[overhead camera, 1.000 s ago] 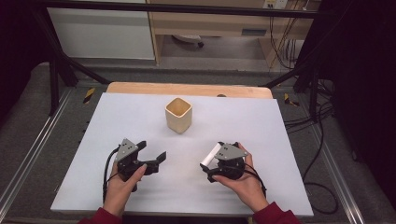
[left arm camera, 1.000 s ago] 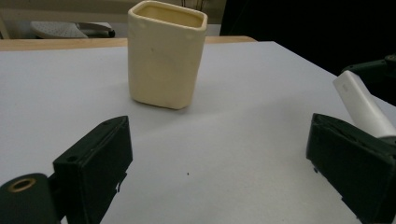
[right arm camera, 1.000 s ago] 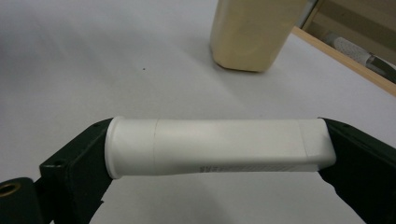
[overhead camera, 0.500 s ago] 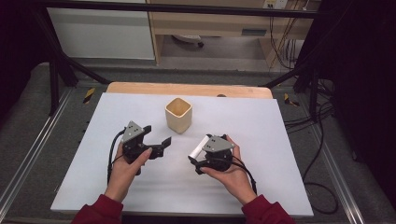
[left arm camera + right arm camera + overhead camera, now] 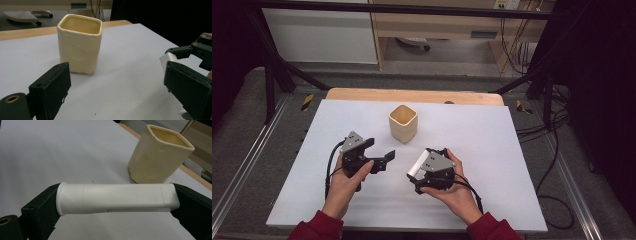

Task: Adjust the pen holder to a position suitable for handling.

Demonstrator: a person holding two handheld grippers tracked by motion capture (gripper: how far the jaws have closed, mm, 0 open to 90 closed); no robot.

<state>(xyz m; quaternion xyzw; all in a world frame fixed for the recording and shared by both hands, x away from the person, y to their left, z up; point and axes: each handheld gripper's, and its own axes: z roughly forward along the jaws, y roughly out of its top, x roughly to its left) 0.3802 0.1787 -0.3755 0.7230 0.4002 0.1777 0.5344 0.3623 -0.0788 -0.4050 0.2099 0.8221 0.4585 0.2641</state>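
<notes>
Gripping a white tube (image 5: 117, 198) end to end, the right tongs (image 5: 428, 170) hover above the worktop (image 5: 512, 165), near a cream square cup (image 5: 403, 122). Left tongs (image 5: 379, 150) gape wide, empty, just beside that cup.

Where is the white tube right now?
The white tube is clamped lengthwise between the right gripper's jaws, held over the white table just in front of the cream square cup.

White table (image 5: 512, 150), wooden edge (image 5: 362, 94), grey floor (image 5: 242, 130), dim room
</notes>
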